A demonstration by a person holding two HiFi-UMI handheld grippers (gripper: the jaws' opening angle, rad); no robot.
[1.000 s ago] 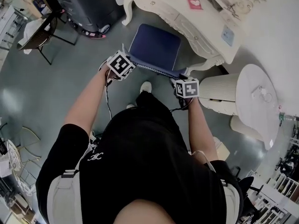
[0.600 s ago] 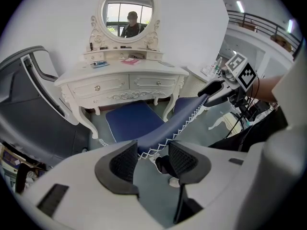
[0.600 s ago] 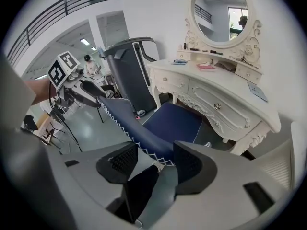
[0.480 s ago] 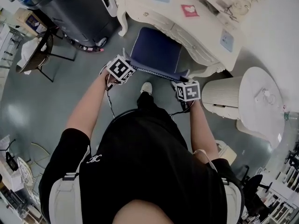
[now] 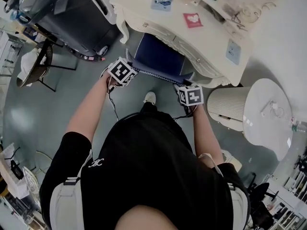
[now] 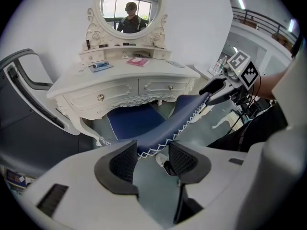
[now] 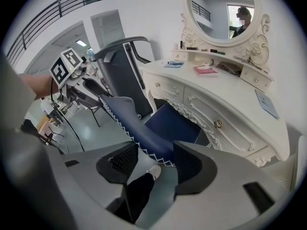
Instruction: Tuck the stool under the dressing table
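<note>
The stool point(image 5: 158, 56) has a dark blue padded seat with white zigzag trim, and its far half lies beneath the cream dressing table point(image 5: 211, 40). My left gripper point(image 5: 131, 67) grips the seat's near left corner. My right gripper point(image 5: 185, 81) grips the near right corner. In the left gripper view the seat edge point(image 6: 158, 138) runs between the pads of my left gripper point(image 6: 151, 159), and the table point(image 6: 120, 78) stands just behind. In the right gripper view the trim point(image 7: 144, 138) sits between the pads of my right gripper point(image 7: 156, 164).
A big dark grey reclining chair point(image 5: 72, 13) stands left of the table. A ribbed white bin point(image 5: 225, 107) and a round white side table point(image 5: 266, 114) stand to the right. A folding chair point(image 5: 36, 66) is at the far left. The person's shoe point(image 5: 149, 97) is behind the stool.
Both grippers and the stool have slid toward the dressing table. More of the blue seat is now hidden beneath the tabletop than a second ago.
</note>
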